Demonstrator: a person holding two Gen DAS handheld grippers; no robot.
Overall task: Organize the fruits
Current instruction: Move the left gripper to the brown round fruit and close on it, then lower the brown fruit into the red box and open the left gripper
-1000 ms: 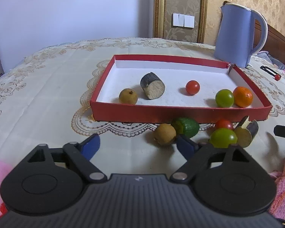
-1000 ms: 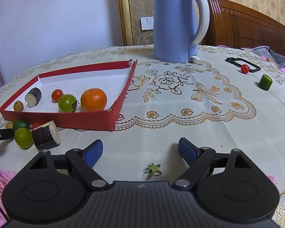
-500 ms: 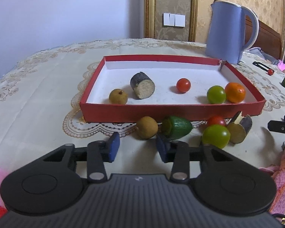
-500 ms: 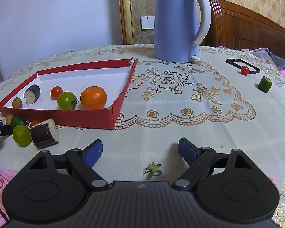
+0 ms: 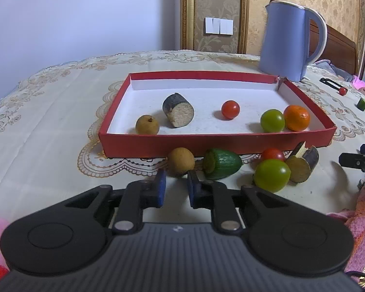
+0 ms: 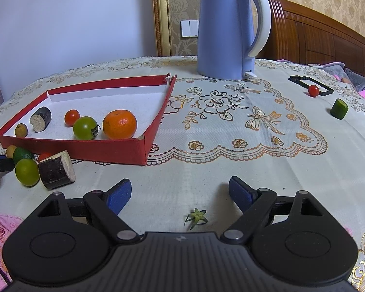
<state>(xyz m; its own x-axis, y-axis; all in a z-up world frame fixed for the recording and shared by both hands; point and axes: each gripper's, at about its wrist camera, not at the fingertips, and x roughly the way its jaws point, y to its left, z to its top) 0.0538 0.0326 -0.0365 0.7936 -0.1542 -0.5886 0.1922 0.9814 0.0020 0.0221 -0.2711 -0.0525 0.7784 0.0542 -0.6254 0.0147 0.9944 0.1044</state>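
A red tray (image 5: 216, 143) holds a longan (image 5: 147, 128), a dark cane piece (image 5: 178, 110), a red tomato (image 5: 230, 110), a green tomato (image 5: 272, 120) and an orange (image 5: 296, 118). In front of it on the cloth lie a brown longan (image 5: 181, 161), a green cucumber end (image 5: 222, 163), a red tomato (image 5: 272, 154), a green tomato (image 5: 271, 175) and a cane piece (image 5: 301, 165). My left gripper (image 5: 175, 186) has its jaws narrowed around the near side of the brown longan; contact is unclear. My right gripper (image 6: 178, 192) is open and empty over bare cloth.
A blue kettle (image 6: 228, 31) stands behind the tray. At far right lie a red tomato (image 6: 313, 90) on a black frame and a cucumber piece (image 6: 339, 108). A green tomato stem (image 6: 196, 217) lies between the right fingers. Pink cloth (image 5: 362, 214) is at the near edge.
My left gripper has moved left to line up with the brown longan and its jaws have closed from wide open to a narrow gap. The right gripper has barely moved.
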